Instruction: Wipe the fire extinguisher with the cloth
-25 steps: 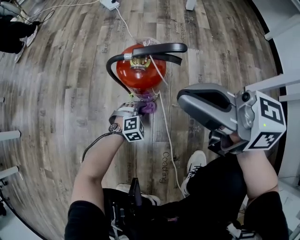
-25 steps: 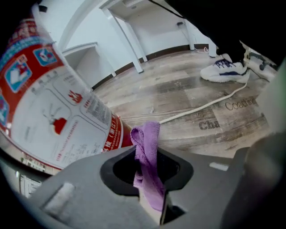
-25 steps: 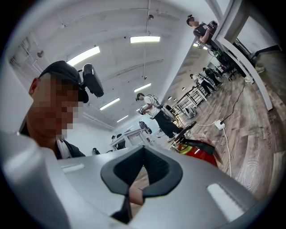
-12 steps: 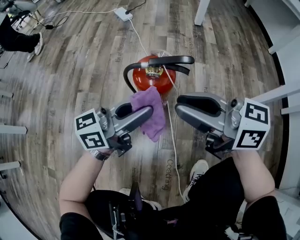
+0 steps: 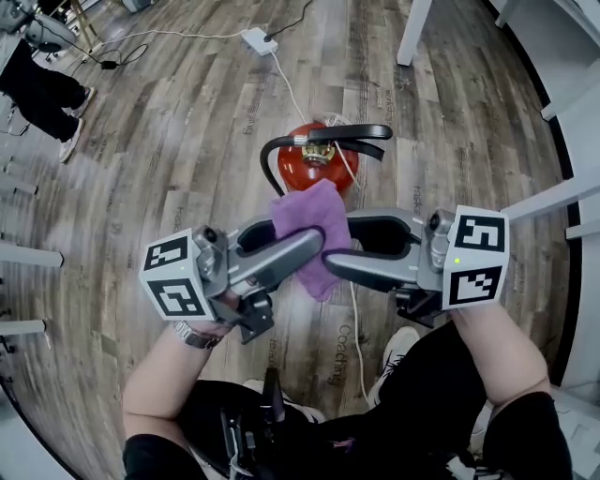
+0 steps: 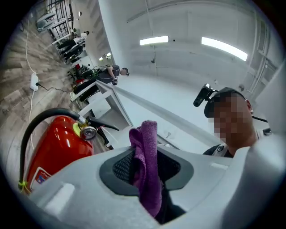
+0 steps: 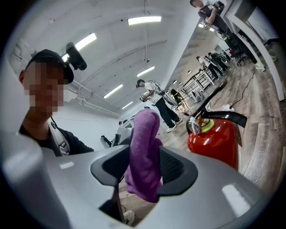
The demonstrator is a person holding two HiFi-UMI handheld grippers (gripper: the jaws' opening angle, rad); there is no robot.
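Head view: over a wood-plank floor (image 5: 169, 141), the left gripper (image 5: 309, 246) clenches its fingers on a purple cloth (image 5: 309, 214) just near of the red fire extinguisher (image 5: 323, 171), while the right gripper (image 5: 339, 244), fingers just opened wide, flanks the cloth.

floor (image 5: 141, 159) — wood planks | power strip (image 5: 256, 39) — white, top | cable (image 5: 357, 337) white | bystander (image 5: 37, 89) far left | table leg (image 5: 413, 28) top

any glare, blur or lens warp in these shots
Head view: sharp, but the floor planks bow towards the edges. Left gripper view: black corners, ceiling lights blown white, glints on the extinguisher. Right gripper view: same black corners, bright even light on the cloth.
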